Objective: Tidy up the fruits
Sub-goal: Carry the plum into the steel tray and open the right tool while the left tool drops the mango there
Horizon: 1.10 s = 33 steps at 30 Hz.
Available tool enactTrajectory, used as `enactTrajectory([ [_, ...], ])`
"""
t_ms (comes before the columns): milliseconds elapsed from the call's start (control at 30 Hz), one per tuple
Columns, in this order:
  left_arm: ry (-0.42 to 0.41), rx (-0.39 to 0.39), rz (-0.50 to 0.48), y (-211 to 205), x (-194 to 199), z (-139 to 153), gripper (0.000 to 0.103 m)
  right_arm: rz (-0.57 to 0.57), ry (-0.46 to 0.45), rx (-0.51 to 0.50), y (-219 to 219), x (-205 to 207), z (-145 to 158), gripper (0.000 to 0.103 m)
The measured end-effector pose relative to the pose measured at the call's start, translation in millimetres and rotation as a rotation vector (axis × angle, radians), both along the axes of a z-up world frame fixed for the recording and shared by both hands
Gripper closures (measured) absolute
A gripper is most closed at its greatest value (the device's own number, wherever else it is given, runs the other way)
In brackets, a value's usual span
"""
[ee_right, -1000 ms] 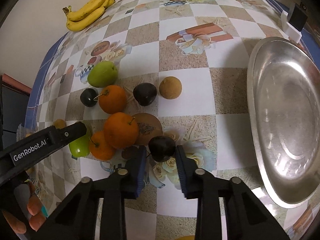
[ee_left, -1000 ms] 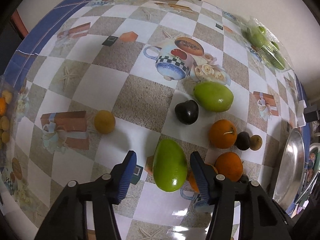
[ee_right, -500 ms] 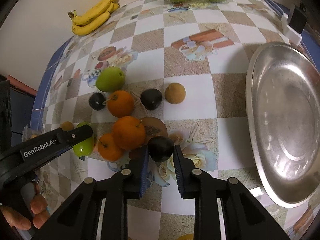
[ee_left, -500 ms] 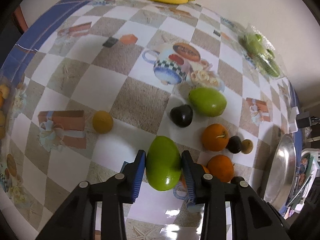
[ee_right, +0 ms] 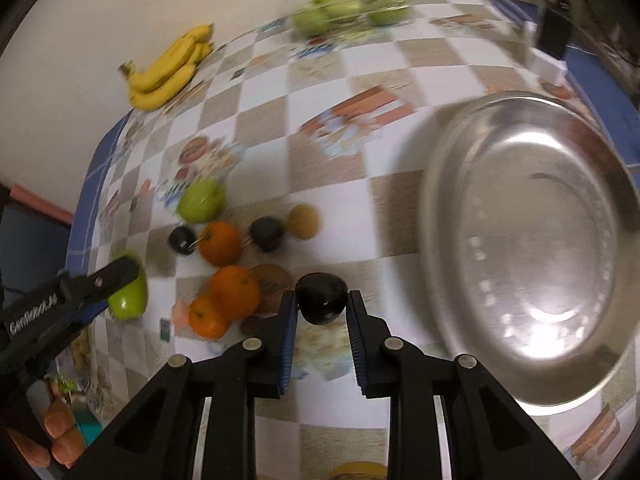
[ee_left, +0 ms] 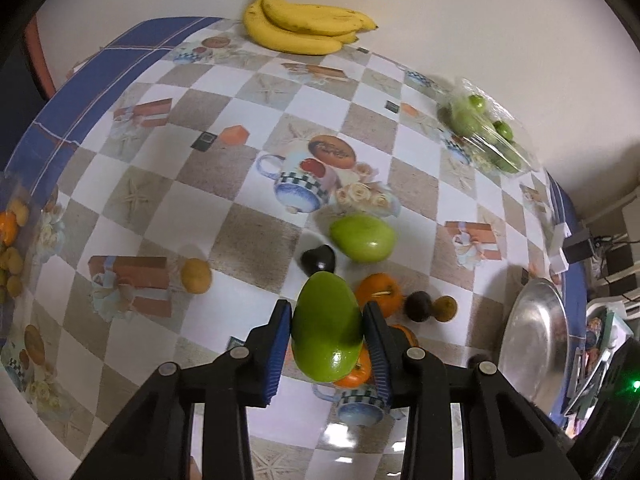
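My left gripper (ee_left: pixel 326 338) is clamped across the middle of a smooth, firm green mango (ee_left: pixel 326 332), my right gripper (ee_right: pixel 321 312) on a round dark plum (ee_right: pixel 321 298), softer and bruisable, both just above the checked tablecloth (ee_left: pixel 256 236) near the steel bowl (ee_right: pixel 532 256).

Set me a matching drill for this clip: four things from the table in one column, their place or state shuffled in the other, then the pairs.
Things
1. green mango
2. dark plum
3. bananas
4. metal bowl

Place or state
A. at the table's far edge, by the wall
B. gripped by the right gripper
C. nothing in it
D. gripped by the left gripper

Pairs: 1-D, 2-B, 3-A, 4-C
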<state>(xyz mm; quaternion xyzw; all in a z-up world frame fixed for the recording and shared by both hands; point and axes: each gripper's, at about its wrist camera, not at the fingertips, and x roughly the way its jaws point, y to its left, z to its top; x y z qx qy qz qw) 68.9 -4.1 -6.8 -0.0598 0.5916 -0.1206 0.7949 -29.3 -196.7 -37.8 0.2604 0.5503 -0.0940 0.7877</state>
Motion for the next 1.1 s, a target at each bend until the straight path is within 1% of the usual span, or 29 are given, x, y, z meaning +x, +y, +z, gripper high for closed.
enactTrajectory([
  [133, 0.006, 0.0, -0.039, -18.9, -4.6, -0.3, 0.064, -0.076, -0.002, -0.025, -25.8, -9.7, 4.6, 0.077],
  [233, 0.007, 0.006, -0.088, -39.4, -10.1, -0.5, 0.064, -0.137, -0.006, -0.03, -46.8, -19.6, 7.0, 0.077],
  [333, 0.002, -0.012, -0.143, -60.5, -18.9, 1.9, 0.064, -0.193, -0.001, -0.049, -66.6, -29.0, 6.9, 0.077],
  [667, -0.027, -0.073, -0.411, -156.5, -65.0, 2.2, 0.064, -0.383, 0.051, -0.068, -129.5, -66.7, -5.6, 0.077],
  [767, -0.051, -0.068, -0.481, -179.6, -77.8, 0.4, 0.064, -0.42, 0.06, -0.055, -141.4, -74.2, -9.8, 0.077],
  [867, -0.047, -0.054, -0.517, -196.4, -83.8, -7.9, 0.064, -0.443, 0.071, -0.038, -149.5, -80.5, -15.5, 0.077],
  [967, -0.031, -0.059, -0.531, -204.4, -85.4, -14.5, 0.064, -0.457, 0.086, -0.028, -154.7, -84.0, -19.9, 0.077],
  [1100, -0.035, -0.059, -0.548, -215.7, -87.6, -21.5, 0.065, -0.454, 0.096, -0.022, -153.7, -84.4, -24.1, 0.077],
])
